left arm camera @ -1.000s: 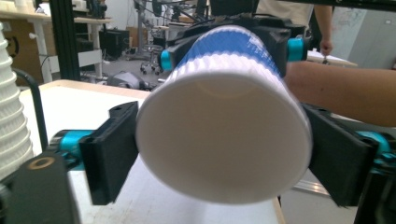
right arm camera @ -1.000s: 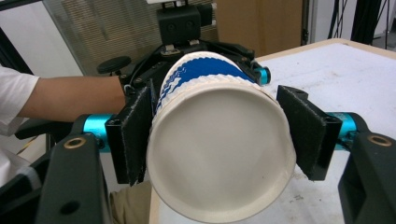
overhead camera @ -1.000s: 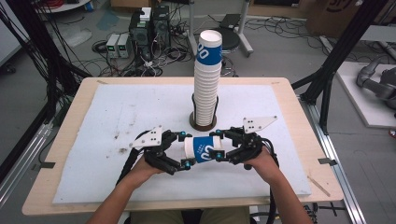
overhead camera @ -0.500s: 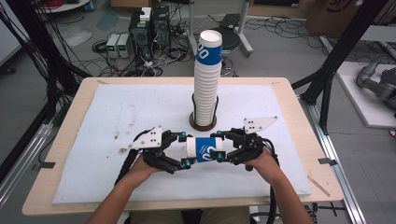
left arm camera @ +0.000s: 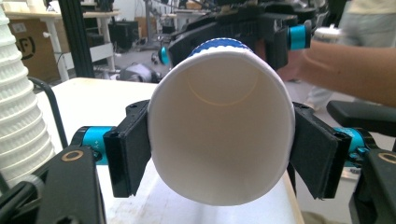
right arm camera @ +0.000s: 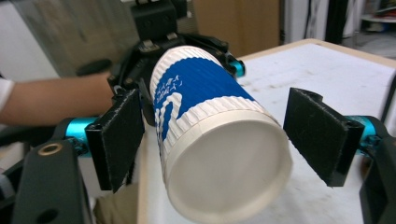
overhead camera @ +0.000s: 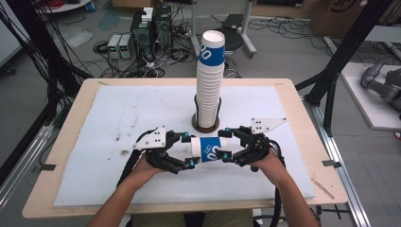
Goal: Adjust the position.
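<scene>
High view: I've got a blue-and-white paper cup (overhead camera: 209,148) lying sideways just above the white mat (overhead camera: 94,123) on the counter (overhead camera: 71,118), held between my two claws, right in front of the tall stack of cups (overhead camera: 209,80) that stands in a dark round holder (overhead camera: 205,126) mid-counter. Left claw (overhead camera: 189,150) comes in from the left w/ the person's left hand (overhead camera: 142,166) behind it; right claw (overhead camera: 226,144) from the right, right hand (overhead camera: 265,161) behind. Left gripper view: I'm looking straight into the cup's open mouth (left arm camera: 219,123); both black pads (left arm camera: 128,149) sit flat against the rim on either side, and the rim looks slightly squeezed to an oval, so left claw is pinching the cup at the mouth end. Its jaws have just been closing, w/ the cup between them. Ribbed stack of cups sits at the left edge here (left arm camera: 18,112). Right gripper view: the cup's closed white base (right arm camera: 229,172) points at me, blue band (right arm camera: 196,88) further back. Right claw's pads (right arm camera: 322,135) stand spread, a clear gap on the right side, the left pad v. near the cup wall but can't tell if touching. So right claw is spread around the base end, not gripping. Cup hangs off the counter, approx level.
</scene>
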`<state>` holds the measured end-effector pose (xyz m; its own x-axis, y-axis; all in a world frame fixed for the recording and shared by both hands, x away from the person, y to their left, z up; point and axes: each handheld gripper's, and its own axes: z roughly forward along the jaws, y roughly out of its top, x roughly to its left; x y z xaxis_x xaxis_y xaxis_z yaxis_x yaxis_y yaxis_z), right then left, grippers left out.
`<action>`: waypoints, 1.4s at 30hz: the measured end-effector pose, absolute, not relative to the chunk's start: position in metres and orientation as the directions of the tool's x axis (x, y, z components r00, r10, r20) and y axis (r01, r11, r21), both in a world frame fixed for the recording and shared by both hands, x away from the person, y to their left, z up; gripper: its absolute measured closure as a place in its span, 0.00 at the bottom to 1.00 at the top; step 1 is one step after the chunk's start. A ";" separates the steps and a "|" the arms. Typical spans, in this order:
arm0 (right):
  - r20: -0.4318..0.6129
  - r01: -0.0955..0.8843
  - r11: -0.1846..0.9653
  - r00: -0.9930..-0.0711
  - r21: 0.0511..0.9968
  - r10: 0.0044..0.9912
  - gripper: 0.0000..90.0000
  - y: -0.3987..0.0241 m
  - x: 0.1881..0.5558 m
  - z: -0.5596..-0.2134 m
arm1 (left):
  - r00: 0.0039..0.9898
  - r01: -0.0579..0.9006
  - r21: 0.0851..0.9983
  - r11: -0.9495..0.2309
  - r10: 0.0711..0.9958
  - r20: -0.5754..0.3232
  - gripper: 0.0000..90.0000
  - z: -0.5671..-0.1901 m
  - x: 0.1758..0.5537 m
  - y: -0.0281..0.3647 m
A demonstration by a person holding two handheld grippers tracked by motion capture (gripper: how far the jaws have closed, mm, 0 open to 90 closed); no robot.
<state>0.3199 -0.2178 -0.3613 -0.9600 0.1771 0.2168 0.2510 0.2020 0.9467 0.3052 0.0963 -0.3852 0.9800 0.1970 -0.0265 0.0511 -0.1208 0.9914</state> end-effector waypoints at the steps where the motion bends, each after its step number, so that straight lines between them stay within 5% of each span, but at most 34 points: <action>1: 0.210 0.249 0.219 -0.960 0.943 0.187 0.23 -0.219 0.318 -0.359 | 0.979 0.050 0.990 -0.134 0.201 -0.022 0.31 -0.383 0.305 0.097; 18: -0.116 0.014 0.511 -0.968 0.860 0.221 0.23 -0.199 0.311 -0.326 | 0.980 0.060 0.931 -0.359 0.199 0.014 0.31 -0.349 0.311 0.103; 42: -0.183 -0.052 0.692 -0.976 0.720 0.116 0.23 -0.163 0.314 -0.320 | 0.985 0.067 0.846 -0.528 0.171 0.029 0.31 -0.333 0.320 0.094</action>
<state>0.3142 -0.1632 -0.3198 -0.9763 0.1162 -0.1826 -0.0524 0.6918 0.7202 0.3202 0.0937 -0.3330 0.9848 0.1712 0.0290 0.0669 -0.5282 0.8465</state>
